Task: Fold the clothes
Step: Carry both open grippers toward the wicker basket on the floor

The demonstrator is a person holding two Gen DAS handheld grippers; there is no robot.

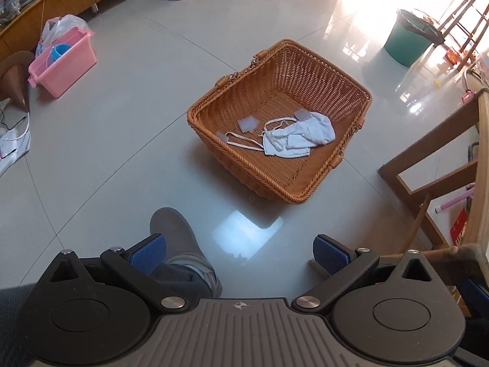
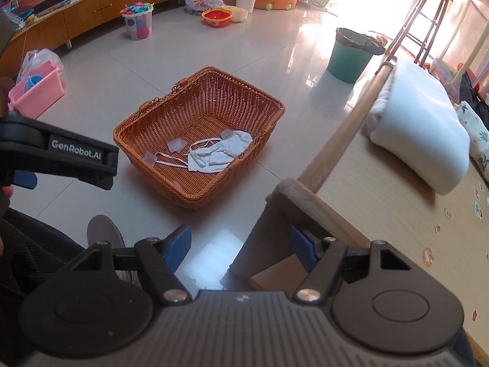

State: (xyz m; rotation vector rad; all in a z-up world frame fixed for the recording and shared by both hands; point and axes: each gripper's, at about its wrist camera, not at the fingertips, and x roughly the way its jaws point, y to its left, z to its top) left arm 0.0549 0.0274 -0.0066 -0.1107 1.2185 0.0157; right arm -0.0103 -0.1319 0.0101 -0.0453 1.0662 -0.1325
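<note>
We find a wicker basket [image 1: 279, 122] standing on the tiled floor [image 1: 122, 153], holding one crumpled pale garment [image 1: 301, 137] with loose straps, plus a few small pale patches on its base. A pink bin [image 1: 62, 67] off to the left contains a blue item; a green bucket [image 1: 409, 38] stands further back. We note the left gripper [image 1: 240, 252] and the right gripper [image 2: 240, 247] both spread wide, gripping nothing, well short of the basket.
</note>
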